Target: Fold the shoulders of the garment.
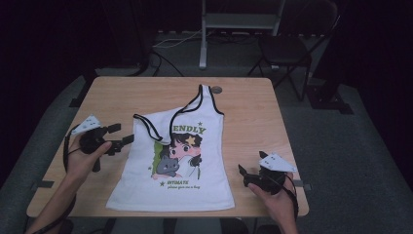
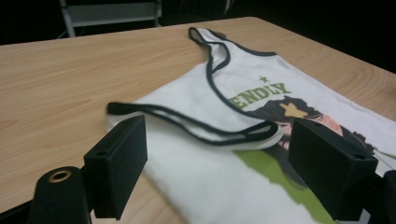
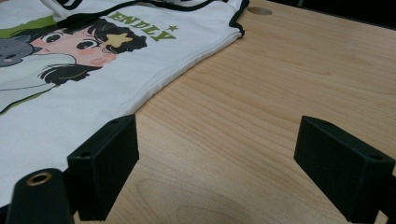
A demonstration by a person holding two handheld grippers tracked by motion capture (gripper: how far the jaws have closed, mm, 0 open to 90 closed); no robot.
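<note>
A white tank top (image 1: 178, 156) with black trim and a cartoon girl-and-cat print lies flat on the wooden table (image 1: 243, 107), hem toward me. One black-edged strap (image 1: 146, 122) is folded inward across the chest, while the other strap reaches toward the far edge. My left gripper (image 1: 122, 133) hovers just left of the top at the folded strap's level, open with nothing between its pads. In the left gripper view the strap (image 2: 187, 123) lies just beyond the open gripper (image 2: 219, 140). My right gripper (image 1: 251, 163) rests open on bare wood right of the hem; its own view shows the top's side edge (image 3: 154, 88) beside the gripper (image 3: 217, 149).
A small round hole (image 1: 216, 89) marks the table near the far strap. Behind the table stand a folding chair (image 1: 292, 48) and a metal stand (image 1: 238, 22), with cables on the grey floor. Bare wood lies to both sides of the top.
</note>
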